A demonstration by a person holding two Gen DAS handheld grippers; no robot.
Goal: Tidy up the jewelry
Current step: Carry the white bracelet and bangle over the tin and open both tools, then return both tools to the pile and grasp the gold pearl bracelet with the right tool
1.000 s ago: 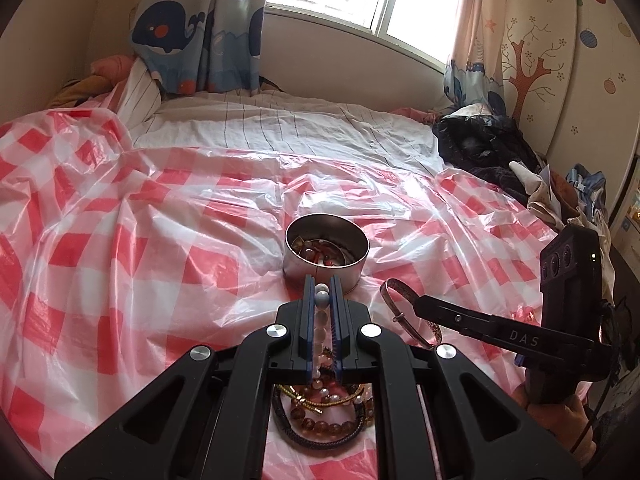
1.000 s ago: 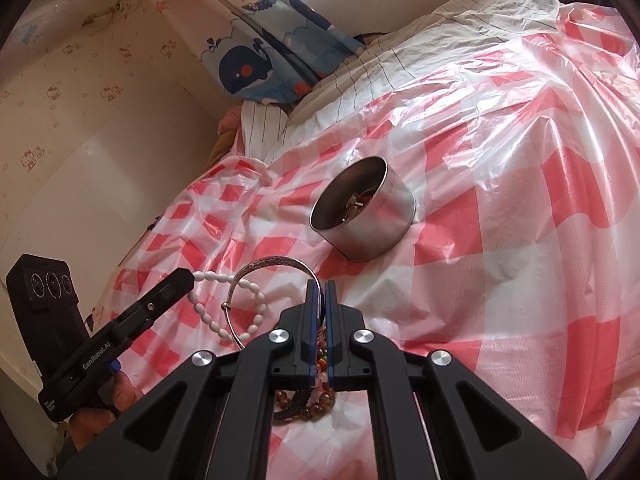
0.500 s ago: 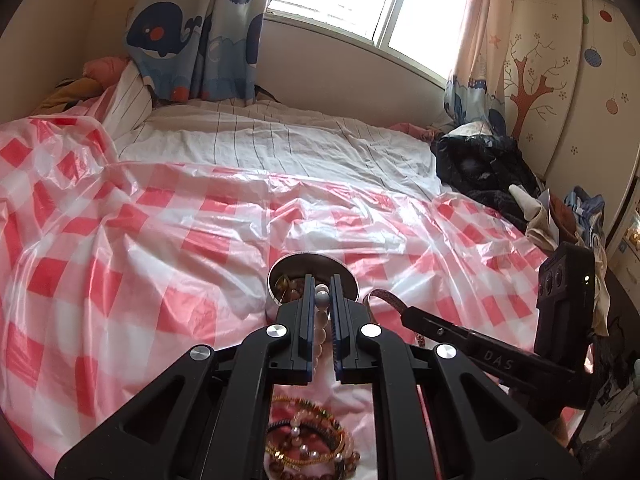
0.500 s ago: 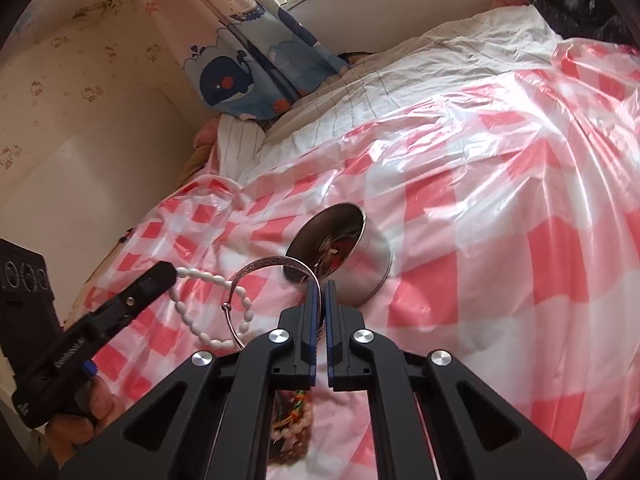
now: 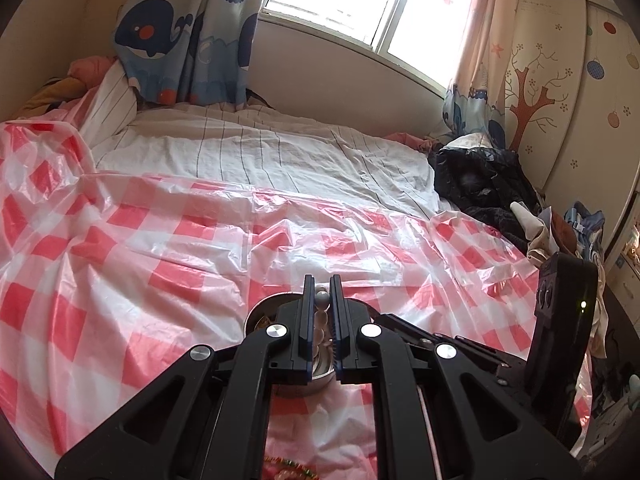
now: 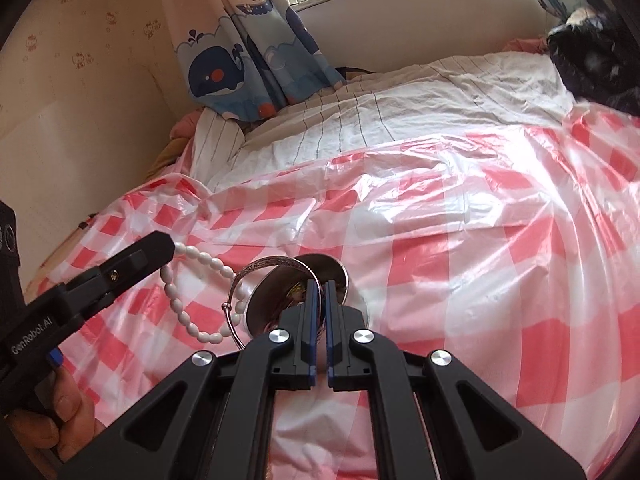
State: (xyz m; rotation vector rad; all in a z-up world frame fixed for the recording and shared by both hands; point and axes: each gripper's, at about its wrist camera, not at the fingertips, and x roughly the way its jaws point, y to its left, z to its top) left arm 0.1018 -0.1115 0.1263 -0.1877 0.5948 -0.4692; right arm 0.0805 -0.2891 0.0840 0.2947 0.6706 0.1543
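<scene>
My left gripper (image 5: 322, 296) is shut on a white bead bracelet (image 5: 321, 298), which hangs in a loop in the right wrist view (image 6: 188, 296). My right gripper (image 6: 319, 286) is shut on a silver bangle (image 6: 256, 270). Both are lifted just above a round steel tin (image 6: 340, 276) that holds several pieces of jewelry; the tin also shows under the left fingers (image 5: 260, 314). The left gripper's tip (image 6: 160, 246) appears at the left of the right wrist view. The right gripper's body (image 5: 560, 320) appears at the right of the left wrist view.
A red-and-white checked plastic sheet (image 5: 140, 248) covers the bed. More beaded bracelets (image 5: 288, 462) lie on it near the bottom edge. A striped white sheet (image 5: 260, 156) lies behind. Dark clothes (image 5: 476, 180) are piled at the right by a wardrobe.
Both grippers have risen off the sheet with their pieces and moved forward over the tin. The bracelet pile has dropped toward the bottom of the left wrist view.
</scene>
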